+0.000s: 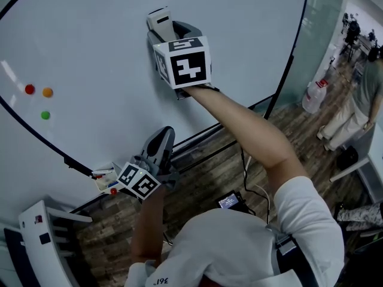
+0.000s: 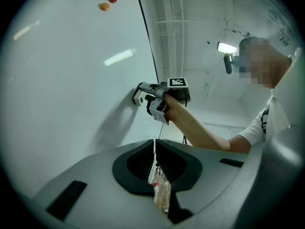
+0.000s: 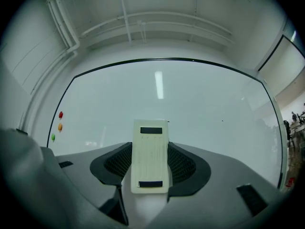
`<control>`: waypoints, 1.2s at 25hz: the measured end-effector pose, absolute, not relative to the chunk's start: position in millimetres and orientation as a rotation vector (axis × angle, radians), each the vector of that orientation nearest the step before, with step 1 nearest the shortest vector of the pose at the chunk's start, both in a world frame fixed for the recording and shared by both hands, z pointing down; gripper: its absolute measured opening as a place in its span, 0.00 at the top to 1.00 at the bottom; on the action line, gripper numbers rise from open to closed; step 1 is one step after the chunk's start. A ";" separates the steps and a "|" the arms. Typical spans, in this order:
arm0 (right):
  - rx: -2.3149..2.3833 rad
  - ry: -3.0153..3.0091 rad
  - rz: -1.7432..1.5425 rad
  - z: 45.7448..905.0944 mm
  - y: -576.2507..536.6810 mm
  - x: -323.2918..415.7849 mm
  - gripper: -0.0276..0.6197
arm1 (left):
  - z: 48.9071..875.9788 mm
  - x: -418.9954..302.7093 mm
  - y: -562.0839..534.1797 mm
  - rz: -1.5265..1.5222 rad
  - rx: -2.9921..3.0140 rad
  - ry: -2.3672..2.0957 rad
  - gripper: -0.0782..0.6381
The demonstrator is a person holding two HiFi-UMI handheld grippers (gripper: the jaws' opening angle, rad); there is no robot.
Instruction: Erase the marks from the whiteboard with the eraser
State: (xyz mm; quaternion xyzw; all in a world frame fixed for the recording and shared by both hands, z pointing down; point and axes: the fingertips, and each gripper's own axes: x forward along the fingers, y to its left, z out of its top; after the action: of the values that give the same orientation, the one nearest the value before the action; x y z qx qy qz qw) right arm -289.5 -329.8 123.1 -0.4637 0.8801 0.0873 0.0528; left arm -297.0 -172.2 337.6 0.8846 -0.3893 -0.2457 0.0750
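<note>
Right hand-held gripper [image 1: 170, 31] clamps eraser [image 3: 150, 154] against whiteboard [image 1: 90, 34]; coloured magnets [image 1: 46, 92] well apart, leftward.

In the head view the eraser [image 1: 160, 21] sat mostly hidden behind the marker cube [image 1: 182, 61] of the right gripper [image 1: 173, 28]; the whiteboard [image 1: 90, 40] ran off the top and left edges; a pale scrap [image 2: 161, 194] low in the left gripper view was too blurred to name

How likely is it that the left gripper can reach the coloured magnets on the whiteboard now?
Probably yes. The left gripper, tongs shut, hangs near the whiteboard's lower edge, and only bare board lies between it and the magnets.
</note>
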 end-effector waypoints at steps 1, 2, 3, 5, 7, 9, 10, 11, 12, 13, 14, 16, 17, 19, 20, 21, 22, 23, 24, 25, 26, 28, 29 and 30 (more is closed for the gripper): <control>-1.405 2.675 0.263 123.5 -329.2 -291.1 0.57 | 338.3 -298.6 -171.5 -0.737 2.649 -1.174 0.88; -1.401 2.675 0.261 123.5 -329.2 -291.6 0.57 | 339.0 -300.0 -171.2 -0.737 2.644 -1.180 0.88; -1.398 2.677 0.259 123.3 -329.4 -291.7 0.57 | 339.6 -300.9 -171.4 -0.737 2.640 -1.185 0.88; -1.385 2.690 0.261 124.4 -329.1 -294.2 0.57 | 341.0 -302.1 -172.2 -0.735 2.632 -1.193 0.88; -1.343 2.731 0.272 128.3 -324.0 -305.6 0.57 | 341.7 -303.2 -171.8 -0.731 2.629 -1.201 0.88; -1.268 2.792 0.291 132.6 -312.0 -324.0 0.57 | 340.9 -302.8 -169.5 -0.733 2.629 -1.208 0.88; -1.233 2.815 0.303 134.2 -306.0 -331.6 0.57 | 340.6 -301.8 -168.0 -0.732 2.629 -1.210 0.88; -1.209 2.828 0.311 135.3 -301.9 -336.0 0.57 | 340.7 -300.8 -166.6 -0.730 2.628 -1.213 0.88; -1.194 2.831 0.312 136.0 -300.2 -337.4 0.57 | 341.3 -300.1 -165.7 -0.727 2.627 -1.215 0.88; -1.184 2.832 0.303 136.9 -300.2 -337.3 0.57 | 342.2 -300.2 -165.1 -0.724 2.624 -1.219 0.88; -1.173 2.843 0.290 138.7 -300.3 -337.3 0.57 | 343.3 -300.7 -165.0 -0.722 2.620 -1.223 0.88; -1.117 2.894 0.271 143.6 -296.1 -342.3 0.57 | 344.7 -301.4 -165.1 -0.721 2.613 -1.230 0.88; -1.070 2.932 0.269 146.7 -291.1 -348.0 0.57 | 344.8 -300.9 -165.0 -0.721 2.612 -1.231 0.88; -0.955 3.010 0.276 153.7 -277.3 -363.0 0.57 | 344.4 -298.9 -164.4 -0.719 2.613 -1.232 0.88; -0.900 3.042 0.288 156.9 -269.3 -370.2 0.57 | 344.2 -297.7 -163.7 -0.718 2.612 -1.234 0.88; -0.853 3.063 0.310 158.8 -261.2 -376.3 0.57 | 344.0 -297.1 -163.1 -0.717 2.612 -1.238 0.88; -0.819 3.073 0.342 159.1 -253.7 -381.0 0.57 | 343.9 -297.6 -162.4 -0.717 2.609 -1.245 0.88; -0.795 3.073 0.382 157.4 -246.8 -384.7 0.57 | 344.0 -299.4 -161.9 -0.719 2.605 -1.256 0.88; -0.778 3.064 0.423 153.9 -240.7 -387.7 0.57 | 344.1 -302.1 -161.5 -0.721 2.598 -1.269 0.88; -0.766 3.053 0.458 149.3 -235.1 -389.9 0.57 | 344.2 -305.0 -161.2 -0.724 2.590 -1.282 0.88; -0.758 3.040 0.483 144.0 -230.5 -391.6 0.57 | 344.1 -307.6 -160.9 -0.728 2.583 -1.295 0.88; -0.759 3.014 0.525 133.4 -225.7 -394.1 0.57 | 343.6 -312.1 -160.0 -0.733 2.572 -1.319 0.88; -0.764 3.002 0.543 129.1 -225.0 -395.7 0.57 | 343.5 -314.0 -159.6 -0.734 2.569 -1.329 0.88; -0.766 2.996 0.557 126.0 -224.6 -397.5 0.57 | 343.3 -315.5 -158.9 -0.735 2.565 -1.339 0.88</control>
State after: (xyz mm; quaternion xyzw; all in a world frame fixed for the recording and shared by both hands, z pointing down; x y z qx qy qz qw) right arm -397.5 -224.6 126.0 -0.2439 0.9535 0.1772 -0.0004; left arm -315.5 -158.9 343.3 0.8566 -0.4472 -0.2455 0.0777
